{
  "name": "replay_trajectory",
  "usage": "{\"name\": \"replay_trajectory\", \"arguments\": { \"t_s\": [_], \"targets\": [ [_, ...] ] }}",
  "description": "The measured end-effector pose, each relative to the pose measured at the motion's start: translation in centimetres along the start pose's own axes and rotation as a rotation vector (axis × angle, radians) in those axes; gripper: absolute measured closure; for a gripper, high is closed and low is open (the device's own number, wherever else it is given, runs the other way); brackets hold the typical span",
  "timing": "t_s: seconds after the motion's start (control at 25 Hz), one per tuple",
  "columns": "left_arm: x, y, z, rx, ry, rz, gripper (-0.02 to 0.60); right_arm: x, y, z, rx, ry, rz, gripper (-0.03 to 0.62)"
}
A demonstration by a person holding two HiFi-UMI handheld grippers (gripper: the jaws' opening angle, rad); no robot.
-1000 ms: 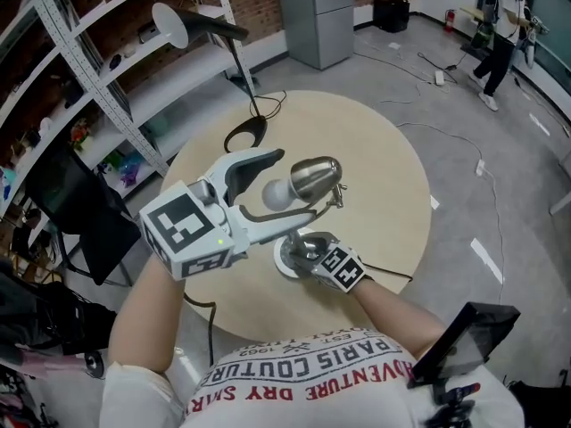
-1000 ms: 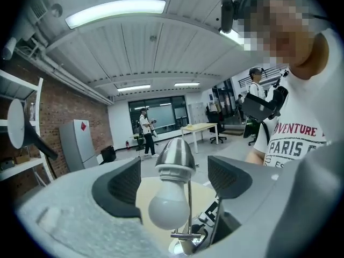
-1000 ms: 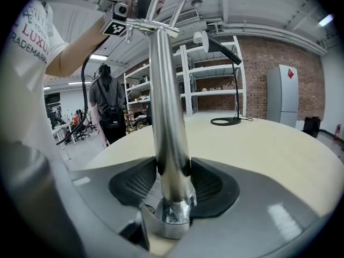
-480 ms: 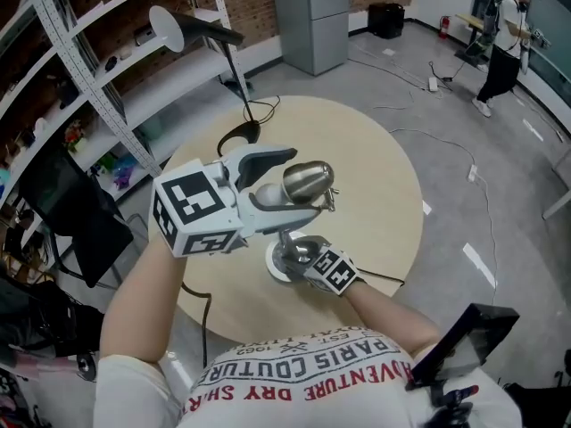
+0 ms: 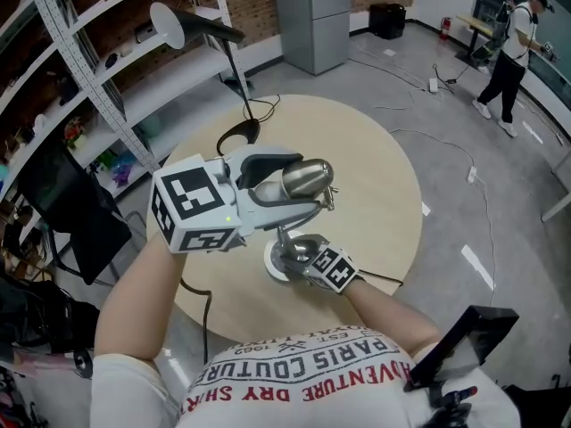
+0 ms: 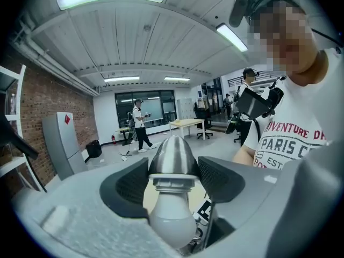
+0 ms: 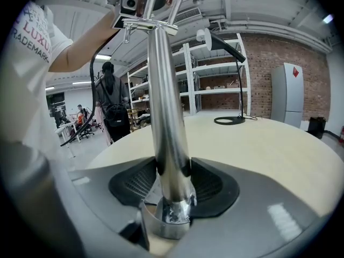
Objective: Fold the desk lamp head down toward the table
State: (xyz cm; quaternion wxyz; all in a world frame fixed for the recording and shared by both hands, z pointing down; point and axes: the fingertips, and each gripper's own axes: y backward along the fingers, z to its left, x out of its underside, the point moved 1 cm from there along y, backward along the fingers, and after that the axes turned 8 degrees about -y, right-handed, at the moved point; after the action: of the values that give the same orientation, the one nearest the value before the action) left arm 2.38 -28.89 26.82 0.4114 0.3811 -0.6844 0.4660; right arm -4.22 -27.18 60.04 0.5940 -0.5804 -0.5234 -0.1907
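left tool, its jaws just closing, presses ribbed black pads on the brushed-steel, cone-shaped lamp head with its frosted bulb. right tool clenches the polished chrome pole, just toward 6 o'clock of centre on the round pale tabletop.

Desk lamp blocks centre; tabletop rightward seemingly lies open.

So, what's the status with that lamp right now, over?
Left gripper just closed onto the lamp head. Right gripper clamped on the pole by the base. Head not folded yet. Black lamp stands apart, far side.
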Motion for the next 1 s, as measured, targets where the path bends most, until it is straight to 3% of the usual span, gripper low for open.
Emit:
{"name": "replay_trajectory", "arguments": {
  "t_s": [1.0],
  "targets": [
    [0.7, 1.5, 0.0, -0.025, -0.003, 0.078, 0.298, 0.2, -0.3, 0.3, -0.012, 0.084, 0.011, 0.404]
  ]
}}
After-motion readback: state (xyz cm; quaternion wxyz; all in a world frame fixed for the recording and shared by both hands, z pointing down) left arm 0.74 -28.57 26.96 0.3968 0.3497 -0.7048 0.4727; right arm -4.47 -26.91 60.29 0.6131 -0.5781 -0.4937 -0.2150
